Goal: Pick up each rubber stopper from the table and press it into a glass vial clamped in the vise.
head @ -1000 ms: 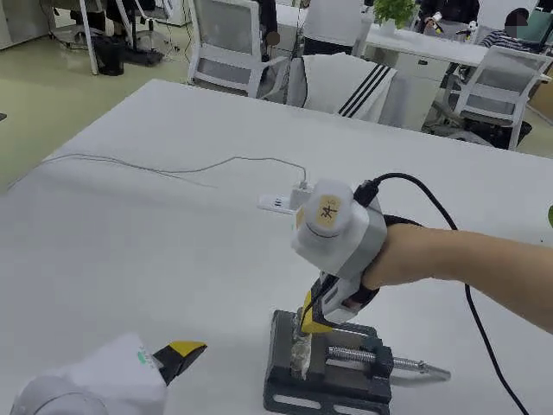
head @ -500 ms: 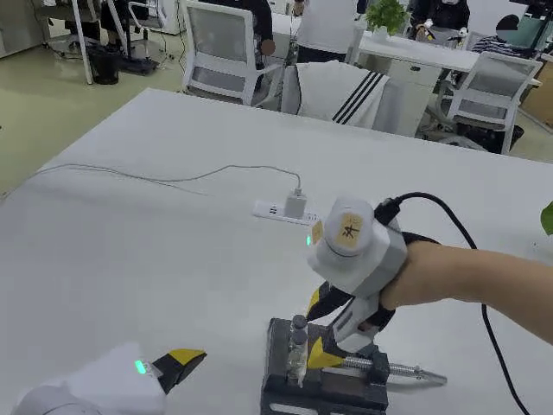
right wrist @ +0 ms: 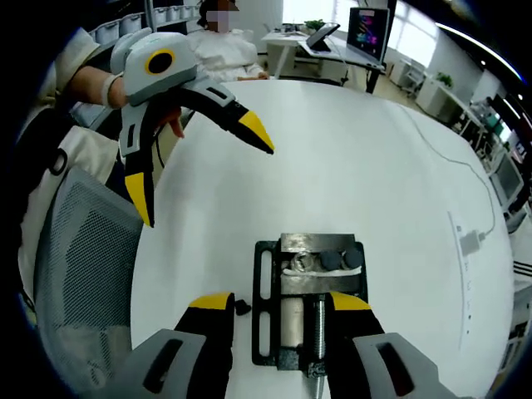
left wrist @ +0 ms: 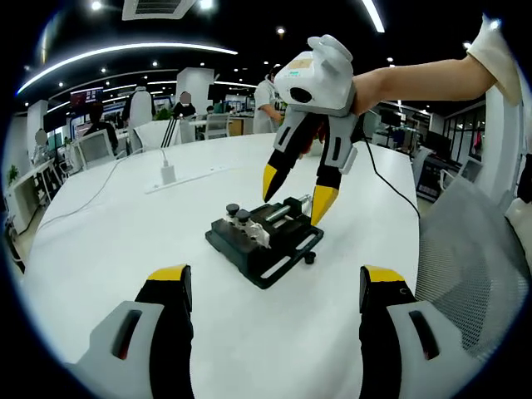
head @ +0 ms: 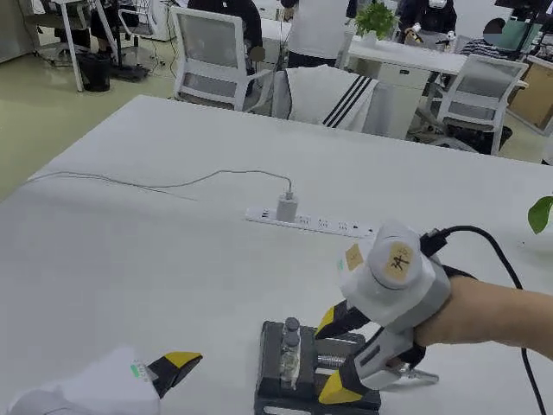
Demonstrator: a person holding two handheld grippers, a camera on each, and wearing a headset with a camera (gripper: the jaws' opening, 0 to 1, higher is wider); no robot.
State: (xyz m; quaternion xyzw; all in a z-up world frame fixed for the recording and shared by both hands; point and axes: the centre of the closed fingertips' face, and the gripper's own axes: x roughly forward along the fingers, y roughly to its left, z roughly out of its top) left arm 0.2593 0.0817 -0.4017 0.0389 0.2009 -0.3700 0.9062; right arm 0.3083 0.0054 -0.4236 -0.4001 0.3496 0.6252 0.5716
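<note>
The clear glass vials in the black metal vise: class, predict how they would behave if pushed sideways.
Probably fragile: the clear glass vials look thin, so a push might crack them. Unlikely to tip or roll, since they stand upright, clamped in the black metal vise. The vise looks heavy and should stay put.

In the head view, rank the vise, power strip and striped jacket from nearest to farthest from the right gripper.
1. vise, just beside the right gripper
2. power strip, farther back on the table
3. striped jacket, beyond the table's far edge
</note>
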